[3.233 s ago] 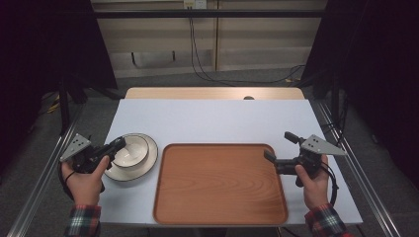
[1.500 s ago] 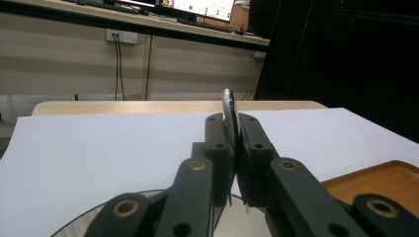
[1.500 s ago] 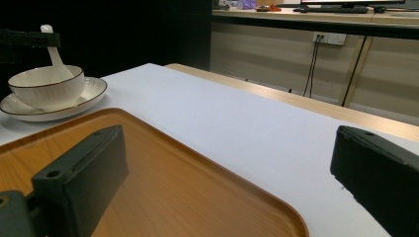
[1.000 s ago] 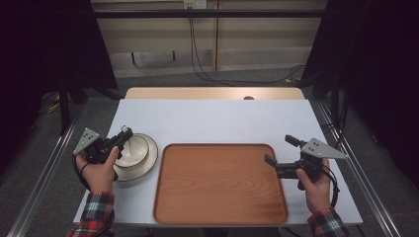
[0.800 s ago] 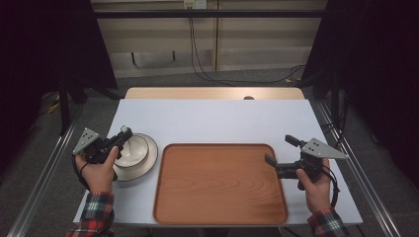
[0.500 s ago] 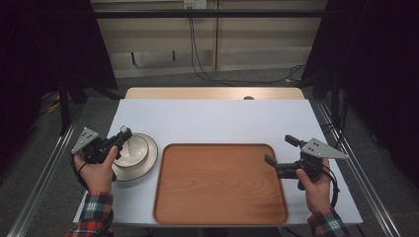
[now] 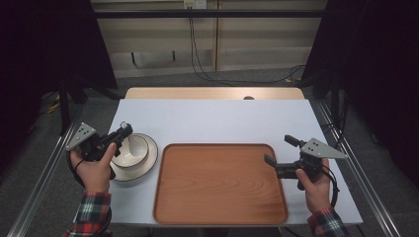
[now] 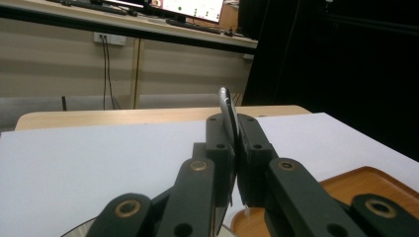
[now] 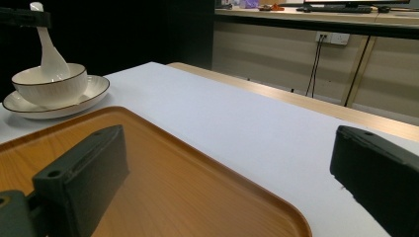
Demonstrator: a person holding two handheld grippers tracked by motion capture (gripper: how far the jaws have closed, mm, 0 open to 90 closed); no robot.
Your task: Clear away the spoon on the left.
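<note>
**A:** Panel one, high view. What am I holding, and where does it sit?

**B:** My left gripper (image 7: 123, 132) is clamped on the handle of a white spoon (image 9: 49, 47). The spoon stands nearly upright with its scoop down inside the bowl (image 7: 129, 150), and the bowl rests on a plate (image 7: 146, 165) on the white table (image 7: 212, 121), just left of the wooden tray (image 7: 220, 182). In the left gripper view the handle's thin edge (image 8: 226, 106) rises from between the two pressed-together jaws.

**A:** And the other hand?

**B:** My right gripper (image 7: 280, 157) hangs over the tray's right edge with its jaws wide apart and nothing between them, as the right gripper view confirms.

**A:** How do I carry out this step well?

**B:** I judge the step to be lifting the spoon out of the bowl. I would raise it straight up until the scoop clears the rim, since a sideways pull could catch the rim and drag the bowl across the plate. The grip is on a narrow, glazed handle, so I would keep the jaws firmly together and avoid twisting the wrist, which might let the spoon pivot.

**A:** Any use for the free gripper?

**B:** It could steady the plate if the bowl shifts; otherwise I would keep it clear of the tray's middle.
</note>
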